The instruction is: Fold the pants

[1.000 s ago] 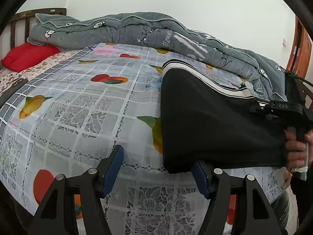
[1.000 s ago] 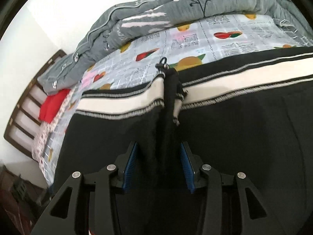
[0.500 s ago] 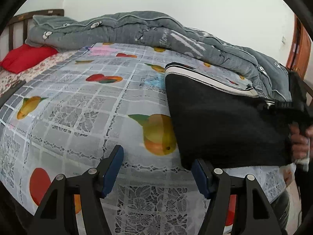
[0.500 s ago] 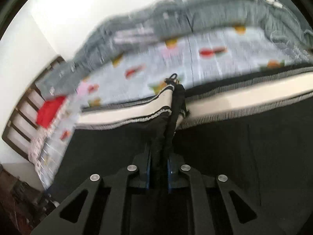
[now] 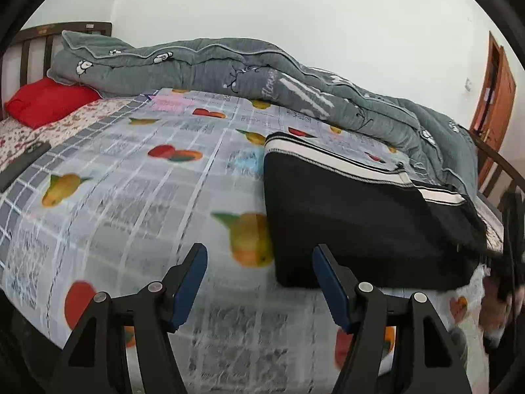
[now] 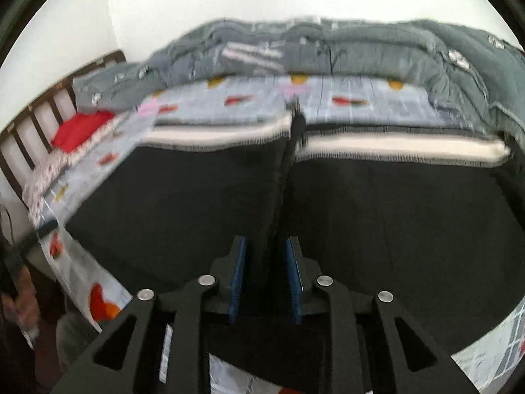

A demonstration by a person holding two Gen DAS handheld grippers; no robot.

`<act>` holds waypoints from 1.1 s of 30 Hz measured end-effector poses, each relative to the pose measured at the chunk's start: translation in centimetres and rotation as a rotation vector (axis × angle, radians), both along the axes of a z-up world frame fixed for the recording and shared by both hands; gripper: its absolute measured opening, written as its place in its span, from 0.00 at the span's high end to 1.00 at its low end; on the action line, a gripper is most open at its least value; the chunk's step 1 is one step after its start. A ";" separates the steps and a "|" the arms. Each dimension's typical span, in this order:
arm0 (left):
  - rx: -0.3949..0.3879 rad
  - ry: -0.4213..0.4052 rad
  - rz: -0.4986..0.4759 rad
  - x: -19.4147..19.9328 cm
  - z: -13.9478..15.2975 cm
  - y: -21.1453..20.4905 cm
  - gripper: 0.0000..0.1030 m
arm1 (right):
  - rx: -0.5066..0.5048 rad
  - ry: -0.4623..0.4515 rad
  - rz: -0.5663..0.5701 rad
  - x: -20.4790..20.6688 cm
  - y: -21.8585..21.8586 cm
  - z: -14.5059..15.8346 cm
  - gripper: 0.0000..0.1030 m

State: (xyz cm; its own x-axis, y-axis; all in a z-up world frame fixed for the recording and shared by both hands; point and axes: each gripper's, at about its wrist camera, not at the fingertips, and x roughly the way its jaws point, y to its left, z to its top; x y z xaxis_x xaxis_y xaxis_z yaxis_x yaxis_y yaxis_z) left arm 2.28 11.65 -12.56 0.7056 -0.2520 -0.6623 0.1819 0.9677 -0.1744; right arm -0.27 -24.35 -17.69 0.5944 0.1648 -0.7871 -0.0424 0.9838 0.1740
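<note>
The left gripper [image 5: 259, 282] hangs over the fruit-print bedsheet [image 5: 131, 197], jaws wide with nothing between them — the black pants [image 5: 361, 223] lie just right of its right finger. The right gripper [image 6: 265, 272] has a raised ridge of pants [image 6: 393, 229] cloth between narrow jaws that have just been opening; blur hides whether the pads still press. Beyond it — the cream waistband [image 6: 393, 147], then a grey quilt [image 6: 361, 52].

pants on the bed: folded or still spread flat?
Folded, at least partly: the black pants lie as a compact block, striped waistband across the top. The right gripper straddles a raised ridge of cloth.
</note>
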 end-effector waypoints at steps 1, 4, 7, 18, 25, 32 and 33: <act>0.010 0.001 0.004 0.4 0.2 -0.4 0.36 | 0.024 0.010 -0.008 -0.2 -0.2 -0.5 0.76; 0.025 0.014 0.015 1.7 0.2 -1.8 0.36 | 0.096 0.025 -0.008 -1.3 -1.0 -0.5 0.76; 0.038 0.080 0.036 3.0 -1.3 -2.9 0.36 | 0.112 0.018 -0.002 -2.7 -2.1 0.4 0.71; -0.068 0.180 -0.013 4.6 -3.1 -3.3 0.36 | 0.006 -0.055 -0.399 -8.2 -16.8 4.1 0.49; -0.107 0.224 -0.018 7.5 -3.4 -3.6 0.40 | 0.109 0.001 -0.555 -8.3 -23.9 1.4 0.48; -0.152 0.263 -0.019 9.7 -3.9 -3.9 0.54 | 0.296 -0.004 -0.618 -4.4 -27.0 -1.4 0.44; -0.158 0.269 -0.018 9.9 -3.9 -3.9 0.55 | 0.324 -0.015 -0.638 -3.7 -27.7 -1.7 0.44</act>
